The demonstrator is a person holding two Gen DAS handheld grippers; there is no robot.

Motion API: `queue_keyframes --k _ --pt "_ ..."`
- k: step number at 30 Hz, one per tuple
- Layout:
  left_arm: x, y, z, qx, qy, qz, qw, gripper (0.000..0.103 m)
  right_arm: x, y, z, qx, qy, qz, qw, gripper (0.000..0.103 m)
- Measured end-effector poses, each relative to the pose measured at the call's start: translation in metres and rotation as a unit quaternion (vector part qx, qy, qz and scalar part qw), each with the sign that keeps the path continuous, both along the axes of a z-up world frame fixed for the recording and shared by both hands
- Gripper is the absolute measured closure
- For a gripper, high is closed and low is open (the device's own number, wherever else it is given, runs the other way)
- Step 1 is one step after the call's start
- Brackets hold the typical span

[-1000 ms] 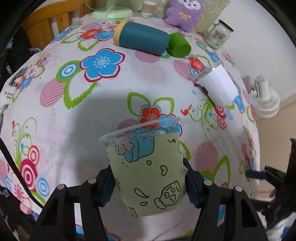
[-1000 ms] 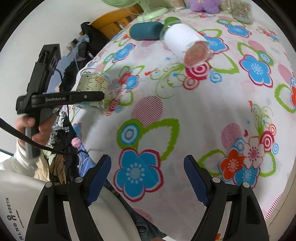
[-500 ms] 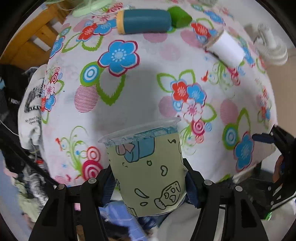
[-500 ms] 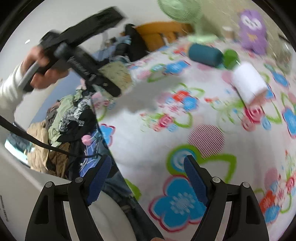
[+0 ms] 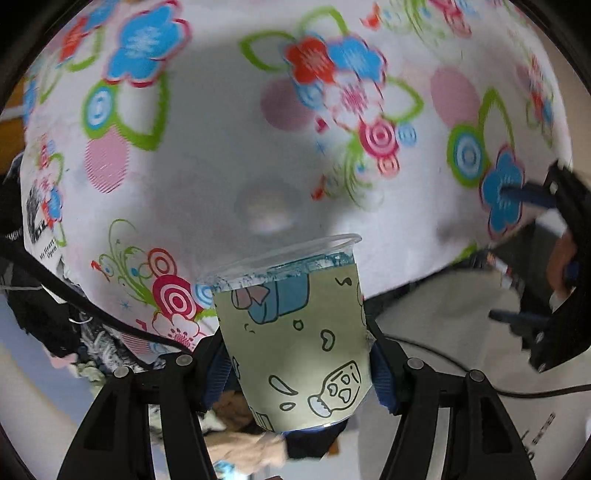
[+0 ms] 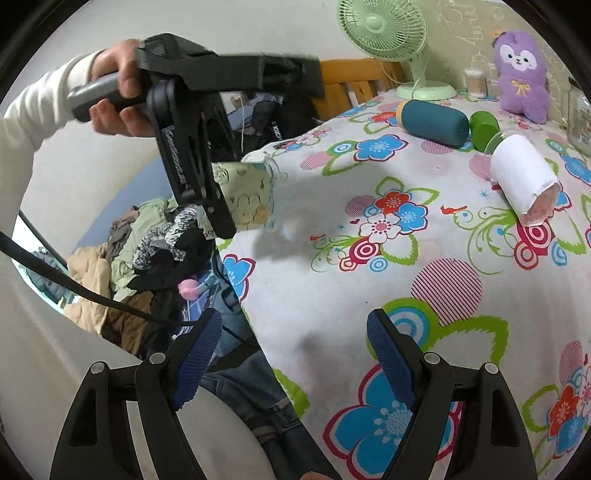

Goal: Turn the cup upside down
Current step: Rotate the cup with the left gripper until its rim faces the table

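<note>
My left gripper (image 5: 297, 363) is shut on a clear plastic cup with a pale green cartoon sleeve (image 5: 295, 332). In the right wrist view the cup (image 6: 249, 201) is held in the air on its side above the table's left edge, its rim pointing at the flowered tablecloth (image 6: 424, 266). The left gripper (image 6: 218, 206) hangs down from the person's raised hand. My right gripper (image 6: 291, 363) is open and empty, low over the near edge of the table.
A second cup with a white sleeve (image 6: 524, 181) lies on its side at the right. A teal bottle (image 6: 432, 122) with a green cap lies behind it. A green fan (image 6: 388, 33), a purple plush (image 6: 521, 74) and a jar stand at the back. Clothes (image 6: 140, 243) are heaped left of the table.
The left gripper has risen and tipped the cup from upright toward its side. Its view has swung down onto the tablecloth. The right gripper has turned left and stays open.
</note>
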State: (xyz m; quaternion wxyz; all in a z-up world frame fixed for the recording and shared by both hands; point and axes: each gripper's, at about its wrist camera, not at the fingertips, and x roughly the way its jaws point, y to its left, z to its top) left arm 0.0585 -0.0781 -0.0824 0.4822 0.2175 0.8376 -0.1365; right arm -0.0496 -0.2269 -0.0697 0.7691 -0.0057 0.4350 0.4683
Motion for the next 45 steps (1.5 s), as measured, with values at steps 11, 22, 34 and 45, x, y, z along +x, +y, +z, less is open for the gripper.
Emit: queue_keyframes --k 11,22,34,45 --pt "0.001 -0.032 -0.046 0.090 0.119 -0.064 0.9867 0.035 0.002 0.001 -0.003 0.004 -0.007 0.013 1.000 0.020" --pt "0.016 -0.046 -0.066 0.100 0.121 -0.065 0.9855 0.034 0.005 -0.007 -0.002 0.013 -0.010 0.003 1.000 0.020" --pt "0.021 -0.049 -0.053 0.079 0.090 -0.065 0.9907 0.012 0.017 -0.002 0.003 0.002 -0.019 -0.023 1.000 0.020" --pt "0.016 -0.039 0.003 0.033 -0.022 -0.018 0.9990 0.008 0.033 0.002 0.018 -0.006 -0.023 -0.061 0.998 0.020"
